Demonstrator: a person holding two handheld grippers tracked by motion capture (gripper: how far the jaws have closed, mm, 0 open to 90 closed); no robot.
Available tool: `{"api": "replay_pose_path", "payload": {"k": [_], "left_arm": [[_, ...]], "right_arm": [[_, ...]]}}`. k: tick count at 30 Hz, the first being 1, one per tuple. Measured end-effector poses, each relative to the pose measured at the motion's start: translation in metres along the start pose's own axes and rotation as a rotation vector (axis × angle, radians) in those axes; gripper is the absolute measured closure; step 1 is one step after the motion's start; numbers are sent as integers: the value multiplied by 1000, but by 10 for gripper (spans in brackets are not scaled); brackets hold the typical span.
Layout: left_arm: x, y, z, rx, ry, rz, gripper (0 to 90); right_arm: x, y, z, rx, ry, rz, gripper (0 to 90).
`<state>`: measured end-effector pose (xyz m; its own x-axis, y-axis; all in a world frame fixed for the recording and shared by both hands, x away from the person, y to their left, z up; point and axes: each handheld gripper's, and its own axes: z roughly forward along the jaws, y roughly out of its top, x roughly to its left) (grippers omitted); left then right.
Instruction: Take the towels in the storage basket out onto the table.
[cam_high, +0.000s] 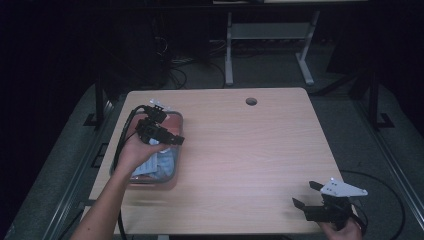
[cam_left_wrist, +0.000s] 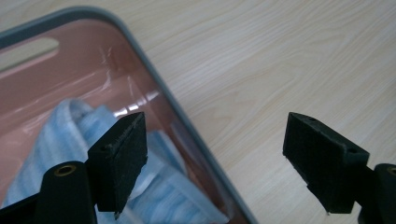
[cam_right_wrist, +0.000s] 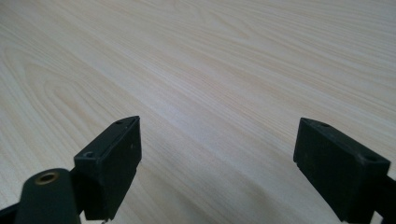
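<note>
A clear bin (cam_high: 152, 182) with a grey rim (cam_left_wrist: 154, 79) and reddish bottom stands at the table's left side. Inside it lies a light blue and white striped cloth (cam_high: 149, 166) (cam_left_wrist: 70, 126). My left gripper (cam_high: 172, 137) hovers over the bin's right edge, open and holding nothing. In the left gripper view it (cam_left_wrist: 215, 135) straddles the rim, one jaw above the cloth and the other above bare wood. My right gripper (cam_high: 305, 194) is open near the table's front right corner, over bare tabletop (cam_right_wrist: 217, 126).
The light wooden table (cam_high: 250, 150) has a round cable hole (cam_high: 251, 101) near its back edge. Behind it on the dark floor stand a white desk frame (cam_high: 270, 35) and loose cables (cam_high: 175, 75). Black cables trail from both grippers.
</note>
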<state>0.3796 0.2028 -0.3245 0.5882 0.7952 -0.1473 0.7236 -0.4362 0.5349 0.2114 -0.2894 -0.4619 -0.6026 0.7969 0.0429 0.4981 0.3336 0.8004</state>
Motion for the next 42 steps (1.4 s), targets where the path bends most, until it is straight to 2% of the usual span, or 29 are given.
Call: {"api": "replay_pose_path", "payload": {"k": [5, 10, 11, 14, 19, 27, 33, 36, 37, 38, 40, 42], "left_arm": [[17, -10, -3, 0, 25, -39, 220], [27, -17, -4, -3, 44, -71, 221], [34, -21, -4, -4, 51, -96, 221], [39, -26, -4, 1, 67, -112, 220], [54, -37, -3, 15, 87, -164, 225], [63, -43, 4, 43, 118, -196, 234], [69, -47, 17, 94, 138, -231, 230], [69, -47, 22, 114, 151, -230, 231], [68, -46, 30, 149, 169, -222, 237], [68, -46, 30, 149, 169, -222, 248], [67, -45, 39, 200, 205, -203, 251], [66, -44, 44, 214, 222, -193, 252]], "right_arm": [[0, 0, 0, 0, -1, 2, 146], [1, 0, 1, 0, 0, -7, 146], [1, 0, 0, 1, 0, -6, 146], [1, 0, 0, -1, -1, -3, 146], [0, 0, -1, 1, -1, -1, 146], [1, 1, 1, 5, 2, -11, 146], [1, 1, 2, 4, 5, -14, 146], [1, 1, 2, 3, 6, -15, 146], [1, 1, 2, 1, 6, -17, 146], [1, 1, 2, 1, 6, -17, 146], [1, 1, 2, 2, 8, -15, 146], [2, 1, 2, 5, 11, -19, 146]]}}
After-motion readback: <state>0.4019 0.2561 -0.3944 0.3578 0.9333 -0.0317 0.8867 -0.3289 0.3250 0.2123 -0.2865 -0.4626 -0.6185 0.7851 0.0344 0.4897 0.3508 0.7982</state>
